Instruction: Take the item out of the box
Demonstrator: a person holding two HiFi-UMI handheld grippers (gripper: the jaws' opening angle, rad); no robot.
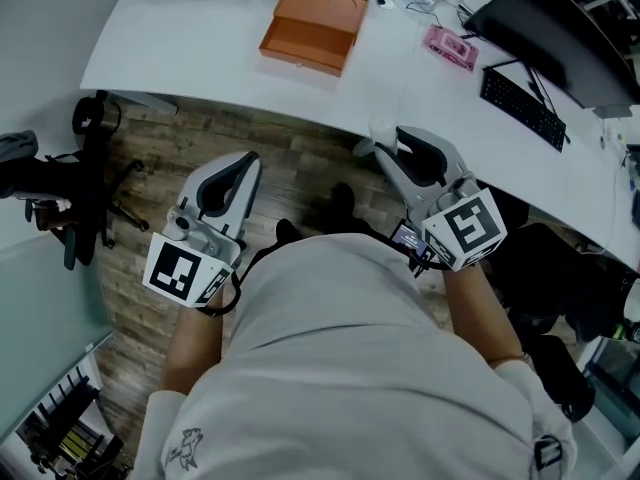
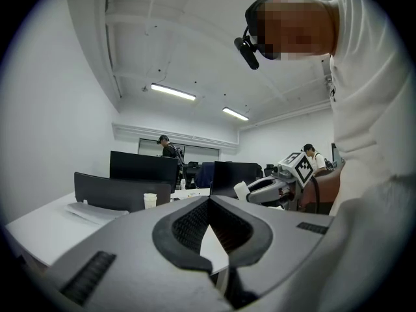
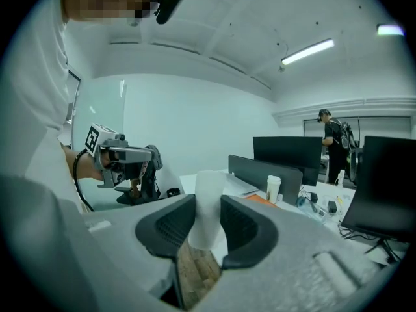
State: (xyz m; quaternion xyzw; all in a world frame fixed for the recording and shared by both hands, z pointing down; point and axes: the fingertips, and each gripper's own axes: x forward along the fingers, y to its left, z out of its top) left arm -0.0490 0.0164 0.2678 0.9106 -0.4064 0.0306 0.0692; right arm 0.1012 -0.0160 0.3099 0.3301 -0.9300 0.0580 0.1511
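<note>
White desk (image 1: 200,43) bearing orange box (image 1: 312,28); wood floor (image 1: 300,163).

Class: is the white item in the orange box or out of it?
Out. The right gripper clamps the white item, away from the orange box on the table.

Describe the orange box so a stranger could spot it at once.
Start at the long white desk that curves across the top of the head view. Near its far edge, left of the black keyboard and a small pink object, lies the box. It is the only orange thing there: flat, rectangular and open-topped.
</note>
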